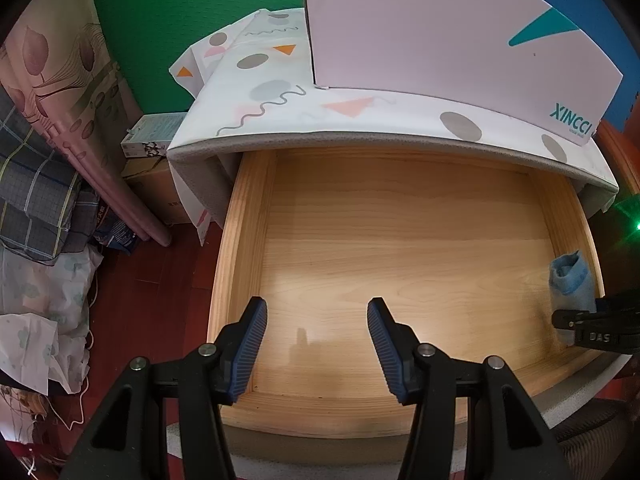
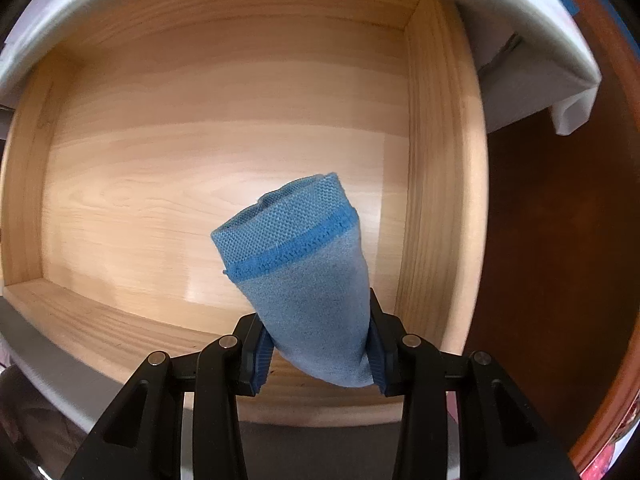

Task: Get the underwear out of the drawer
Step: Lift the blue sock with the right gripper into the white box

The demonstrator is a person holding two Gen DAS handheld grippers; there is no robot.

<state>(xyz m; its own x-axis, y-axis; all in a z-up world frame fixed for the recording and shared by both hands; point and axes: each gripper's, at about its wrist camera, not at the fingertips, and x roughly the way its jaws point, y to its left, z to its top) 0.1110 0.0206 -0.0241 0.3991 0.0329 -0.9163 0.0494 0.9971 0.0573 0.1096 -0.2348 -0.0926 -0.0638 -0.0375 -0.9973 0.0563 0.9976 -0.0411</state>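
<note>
A pale wooden drawer (image 1: 248, 216) stands pulled open; its floor is bare. My right gripper (image 2: 318, 344) is shut on a rolled light blue underwear (image 2: 304, 264) with a darker blue band, holding it above the drawer's right front corner (image 2: 432, 240). The same underwear (image 1: 570, 284) and the right gripper (image 1: 592, 330) show at the right edge of the left wrist view. My left gripper (image 1: 318, 324) is open and empty, over the drawer's front left part.
The cabinet top (image 1: 320, 116) wears a white patterned cloth and carries a white XINCCI box (image 1: 440, 32). Cardboard boxes (image 1: 156, 168), a pink curtain (image 1: 60, 72) and piled fabric (image 1: 36, 216) lie left on the dark red floor (image 1: 152, 272).
</note>
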